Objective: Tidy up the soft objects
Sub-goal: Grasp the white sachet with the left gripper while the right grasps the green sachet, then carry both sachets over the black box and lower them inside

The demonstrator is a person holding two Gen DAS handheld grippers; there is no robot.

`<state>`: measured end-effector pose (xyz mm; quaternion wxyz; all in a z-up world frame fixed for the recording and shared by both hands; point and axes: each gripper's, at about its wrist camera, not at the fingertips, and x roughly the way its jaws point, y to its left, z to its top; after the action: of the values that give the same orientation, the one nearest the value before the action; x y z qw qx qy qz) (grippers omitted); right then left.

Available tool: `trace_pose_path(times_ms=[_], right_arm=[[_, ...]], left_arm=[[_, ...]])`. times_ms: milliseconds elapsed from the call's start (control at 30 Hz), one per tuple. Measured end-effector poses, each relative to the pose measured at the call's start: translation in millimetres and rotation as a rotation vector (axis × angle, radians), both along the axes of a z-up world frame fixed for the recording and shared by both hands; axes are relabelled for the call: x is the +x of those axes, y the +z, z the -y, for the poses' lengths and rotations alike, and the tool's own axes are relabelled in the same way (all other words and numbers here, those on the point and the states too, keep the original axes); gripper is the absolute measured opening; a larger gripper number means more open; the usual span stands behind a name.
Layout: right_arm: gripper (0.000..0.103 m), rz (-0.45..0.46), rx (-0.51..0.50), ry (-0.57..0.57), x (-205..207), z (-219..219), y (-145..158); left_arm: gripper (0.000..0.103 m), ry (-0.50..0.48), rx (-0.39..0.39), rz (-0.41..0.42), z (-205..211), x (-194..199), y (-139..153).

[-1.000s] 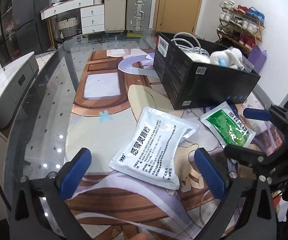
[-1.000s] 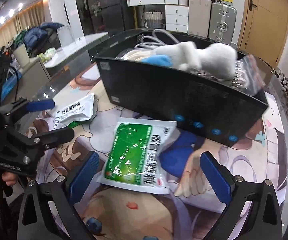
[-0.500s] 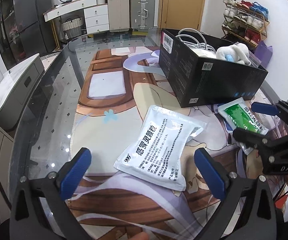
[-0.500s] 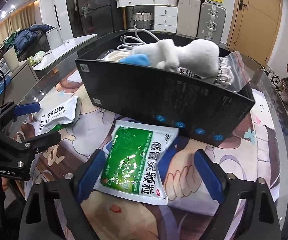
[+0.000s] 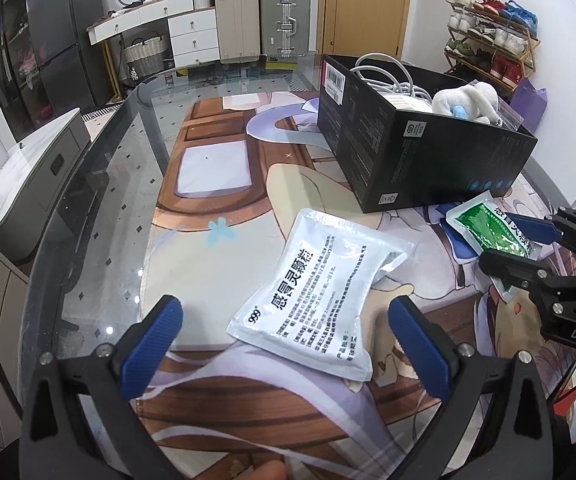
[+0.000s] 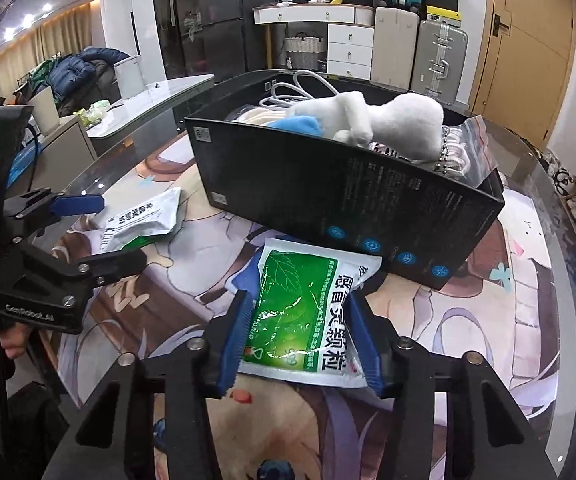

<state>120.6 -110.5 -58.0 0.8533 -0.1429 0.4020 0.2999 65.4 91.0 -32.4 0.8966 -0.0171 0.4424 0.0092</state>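
Note:
A green medicine pouch (image 6: pixel 303 308) lies on the printed mat just in front of a black box (image 6: pixel 327 188). My right gripper (image 6: pixel 299 298) is closing; its blue pads press the pouch's two sides. The same pouch (image 5: pixel 487 228) and right gripper (image 5: pixel 527 248) show at the right of the left wrist view. A white medicine pouch (image 5: pixel 315 280) lies flat before my left gripper (image 5: pixel 284 312), which stands open, wide of it. The box (image 5: pixel 427 152) holds a white plush toy (image 6: pixel 399 124) and a coiled white cable (image 5: pixel 383 68).
A clear zip bag (image 6: pixel 475 148) sticks out of the box's right end. The glass table's curved edge (image 5: pixel 88 184) runs along the left. Suitcases (image 5: pixel 264 16) and a shoe rack (image 5: pixel 491 44) stand beyond the table. A hand (image 6: pixel 12 344) holds the left gripper.
The right gripper's jaws went from wide apart to pressed against the green pouch, and it edged closer to the box. The left gripper stayed open and in place.

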Motion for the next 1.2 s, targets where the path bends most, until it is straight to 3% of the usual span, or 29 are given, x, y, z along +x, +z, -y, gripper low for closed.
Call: trace_pose_path(times_ms=[500, 700, 833, 1033, 1200], right_arm=[[0.043, 0.009, 0.07, 0.046, -29.7, 22.9, 1.7], [0.043, 0.012, 0.093, 0.033, -28.0, 38.0, 6.9], [0.043, 0.012, 0.104, 0.026, -26.2, 43.0, 10.0], [0.043, 0.011, 0.116, 0.017, -25.5, 46.9, 11.8], [0.043, 0.014, 0.123, 0.016, -26.5, 46.1, 12.9]], left_arm=[[0.101, -0.076, 0.009, -0.015, 12.0, 7.1, 1.8], [0.075, -0.115, 0.008, -0.002, 16.2, 6.2, 7.5], [0.049, -0.138, 0.018, 0.023, 21.6, 3.3, 9.3], [0.036, -0.146, 0.024, 0.033, 29.9, 1.0, 11.3], [0.033, -0.147, 0.001, 0.047, 32.7, -3.9, 12.7]])
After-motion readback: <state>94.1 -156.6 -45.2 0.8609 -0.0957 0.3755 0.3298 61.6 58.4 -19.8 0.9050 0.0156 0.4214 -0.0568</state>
